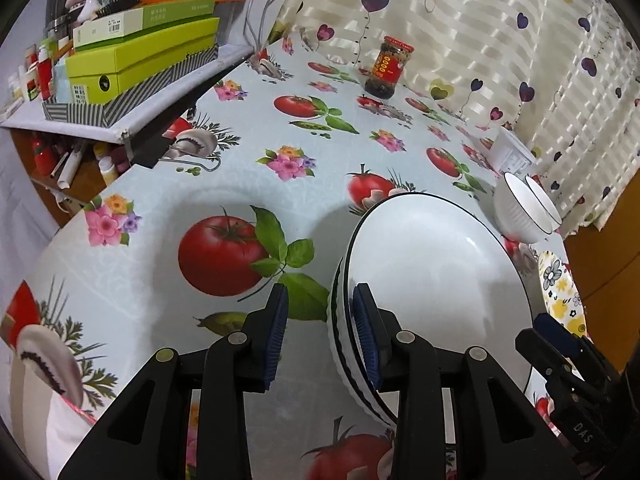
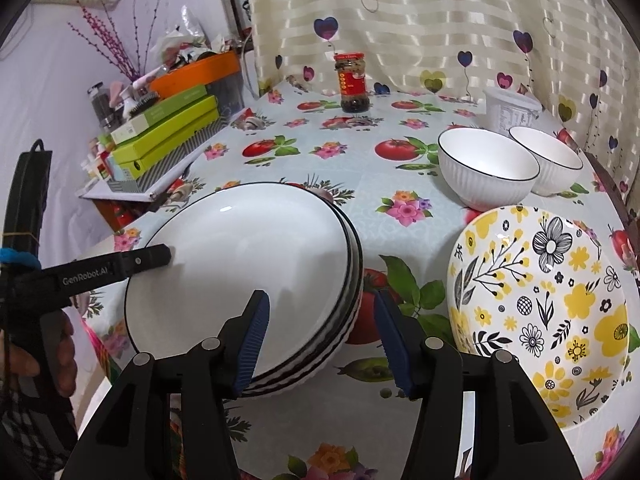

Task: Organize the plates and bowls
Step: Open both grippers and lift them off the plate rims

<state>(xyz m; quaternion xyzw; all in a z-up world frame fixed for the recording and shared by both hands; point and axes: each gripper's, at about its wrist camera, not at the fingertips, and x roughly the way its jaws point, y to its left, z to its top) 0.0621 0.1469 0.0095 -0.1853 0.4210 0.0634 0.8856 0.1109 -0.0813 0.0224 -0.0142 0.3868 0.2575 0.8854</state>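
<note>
A: Where is the stack of white plates [image 2: 244, 264]?

B: On the table [image 2: 360, 168], between the two tongs. The left tongs [image 1: 322, 334] straddle its near rim: one pad over the top plate, the other outside the stack.

A: Gripping?

B: No, there's a gap on both sides, so they stand partly open around the rim. The right tongs [image 2: 322, 346] do the same at the opposite edge, jaws fairly wide, nothing pinched.

A: And beyond?

B: Just right of the right tongs sits a yellow flowered plate [image 2: 560, 312]. Past it, two white bowls [image 2: 486, 168] sit side by side, with a plastic tub [image 2: 510, 110] behind them. Far ahead, a sauce jar [image 2: 352, 84] stands by the curtain [image 2: 440, 20].
</note>
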